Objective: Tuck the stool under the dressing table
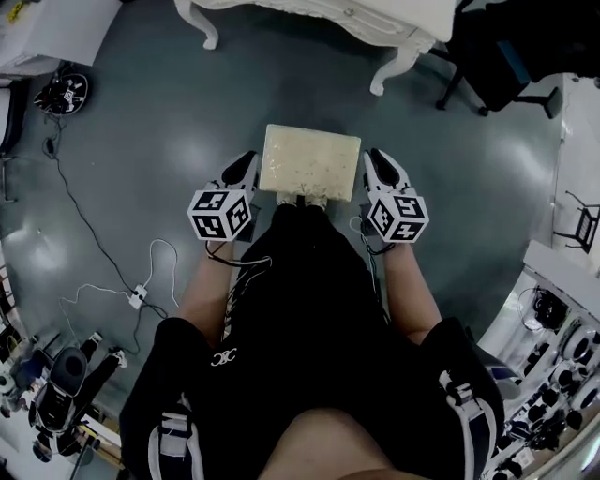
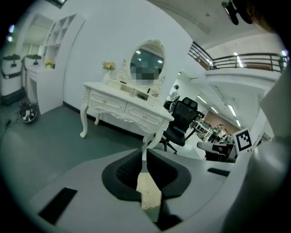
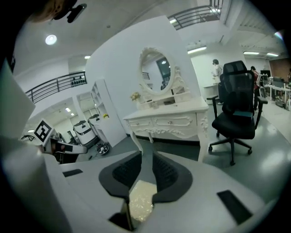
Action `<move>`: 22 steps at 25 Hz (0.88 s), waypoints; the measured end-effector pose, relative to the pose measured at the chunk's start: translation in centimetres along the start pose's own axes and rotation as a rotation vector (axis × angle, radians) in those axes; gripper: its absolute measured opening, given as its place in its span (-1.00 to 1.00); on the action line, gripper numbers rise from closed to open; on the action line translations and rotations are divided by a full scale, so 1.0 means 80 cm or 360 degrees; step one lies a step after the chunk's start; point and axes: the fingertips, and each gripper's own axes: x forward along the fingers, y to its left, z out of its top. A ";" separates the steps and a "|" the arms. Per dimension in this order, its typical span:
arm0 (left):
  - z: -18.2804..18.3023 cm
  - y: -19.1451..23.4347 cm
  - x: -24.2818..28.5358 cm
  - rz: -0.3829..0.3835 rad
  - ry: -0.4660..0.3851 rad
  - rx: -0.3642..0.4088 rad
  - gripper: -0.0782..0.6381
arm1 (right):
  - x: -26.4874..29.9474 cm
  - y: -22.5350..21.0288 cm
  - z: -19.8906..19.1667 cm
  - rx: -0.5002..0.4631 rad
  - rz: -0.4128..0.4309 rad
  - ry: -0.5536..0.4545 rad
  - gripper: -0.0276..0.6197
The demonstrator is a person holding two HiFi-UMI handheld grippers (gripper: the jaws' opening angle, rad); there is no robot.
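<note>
- Centrally, stool [image 1: 310, 161]: side edges clamped by left gripper [image 1: 249, 164] and right gripper [image 1: 376, 163].
- Dressing table [image 1: 375, 23]: ahead, well apart.
- Office chair [image 1: 502, 52]: beside table's right leg.
- Cable [image 1: 82, 223]: floor, left.

We take this for lab or office hall with staged bedroom corner. Grey floor [image 1: 141, 122], cables [image 1: 86, 230] trailing over it, office chair [image 3: 236, 107], mezzanine railing [image 2: 248, 61], strip lights [image 3: 196, 49]. We see white dressing table [image 2: 125, 107] with oval mirror [image 2: 147, 61] against wall.
</note>
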 end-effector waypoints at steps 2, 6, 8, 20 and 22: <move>-0.032 0.021 0.020 -0.0041 0.0063 -0.0125 -0.48 | 0.020 -0.007 -0.032 0.0031 0.0012 0.0088 -0.59; -0.104 0.063 0.065 -0.0107 0.0201 -0.0323 -0.20 | 0.061 -0.033 -0.100 0.0121 0.0016 0.0238 -0.41; -0.140 0.085 0.086 -0.0095 0.0254 -0.0361 -0.16 | 0.082 -0.053 -0.137 0.0187 0.0003 0.0300 -0.34; -0.376 0.237 0.261 -0.0121 0.0737 -0.0323 -0.05 | 0.200 -0.190 -0.428 0.0438 -0.0044 0.0789 -0.17; -0.403 0.258 0.284 -0.0169 0.0803 -0.0330 -0.04 | 0.208 -0.202 -0.458 0.0472 -0.0030 0.0815 -0.13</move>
